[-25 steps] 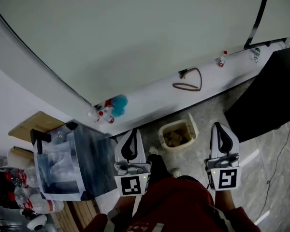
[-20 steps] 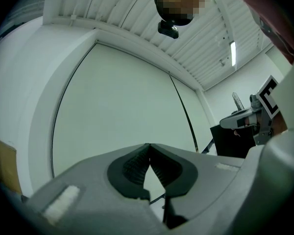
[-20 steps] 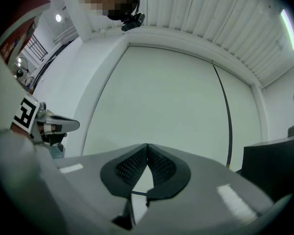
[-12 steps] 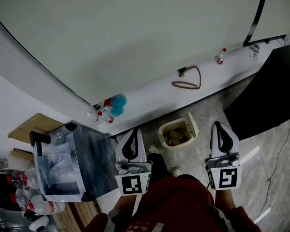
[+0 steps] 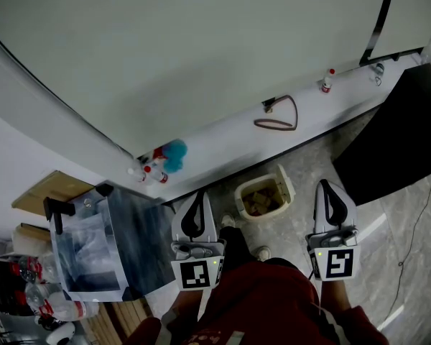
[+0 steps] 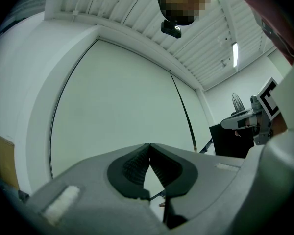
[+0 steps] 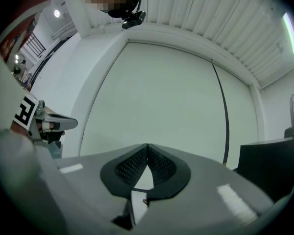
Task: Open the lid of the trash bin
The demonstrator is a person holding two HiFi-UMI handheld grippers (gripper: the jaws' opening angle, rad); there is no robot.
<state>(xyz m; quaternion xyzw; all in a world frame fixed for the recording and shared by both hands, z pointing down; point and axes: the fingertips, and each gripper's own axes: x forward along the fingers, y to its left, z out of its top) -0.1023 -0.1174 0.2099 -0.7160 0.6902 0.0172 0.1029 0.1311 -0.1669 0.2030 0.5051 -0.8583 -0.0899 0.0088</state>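
Observation:
A small cream bin (image 5: 263,198) stands on the grey floor in the head view, its top uncovered and brown scraps showing inside. To its left is a clear bin (image 5: 86,246) with a black handle and a dark grey panel beside it. My left gripper (image 5: 195,196) hangs left of the cream bin and my right gripper (image 5: 327,187) to its right, both above the floor and touching nothing. Both point at the white wall. In the left gripper view the left gripper (image 6: 149,148) has its jaws closed tip to tip. The right gripper (image 7: 147,147) shows the same, nothing held.
A white ledge (image 5: 223,149) along the wall carries spray bottles (image 5: 152,169), a blue duster (image 5: 177,153), a brown cord loop (image 5: 280,117) and a small bottle (image 5: 327,81). A black cabinet (image 5: 395,135) stands at the right. Wooden boards (image 5: 54,185) and plastic bottles (image 5: 54,306) lie at left.

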